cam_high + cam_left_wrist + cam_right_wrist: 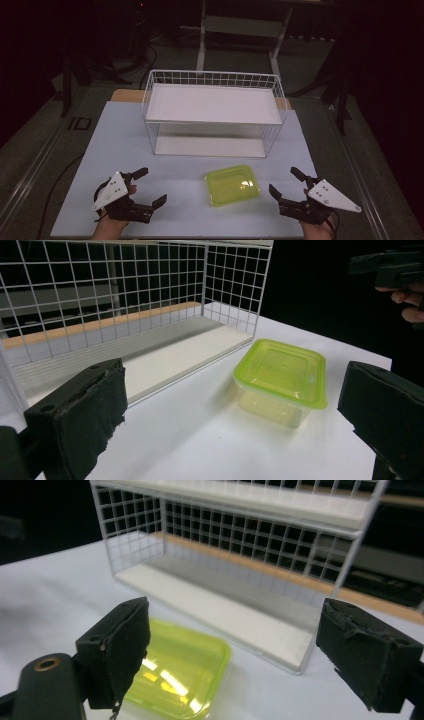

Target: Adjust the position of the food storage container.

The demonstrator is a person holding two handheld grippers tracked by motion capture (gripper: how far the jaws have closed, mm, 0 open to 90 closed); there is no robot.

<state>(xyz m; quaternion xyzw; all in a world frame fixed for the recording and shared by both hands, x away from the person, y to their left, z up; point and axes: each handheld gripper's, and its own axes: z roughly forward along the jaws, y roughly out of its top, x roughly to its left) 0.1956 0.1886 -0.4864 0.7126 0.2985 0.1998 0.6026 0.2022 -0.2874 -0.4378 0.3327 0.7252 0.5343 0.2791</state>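
Both grippers are sitting lowest in the high view: the left gripper at lower left, the right gripper at lower right, each with jaws spread wide and nothing between them. The lidded yellow-green container is lying flat on the white table between the two, lower centre of the frame, nearer the right gripper and apart from both. In the left gripper view the container is showing right of centre between the spread jaws; in the right gripper view the container is sitting low and left, partly behind one jaw. The white wire rack is standing behind it at frame centre, two shelves, open front facing the person, both shelves bare. Judging the step: approach is only starting, no contact made. The next move is likely calling for one gripper to close in on the container's rim or side walls, jaws straddling it squarely, since the lid looks smooth and may slip before any lift toward the rack.
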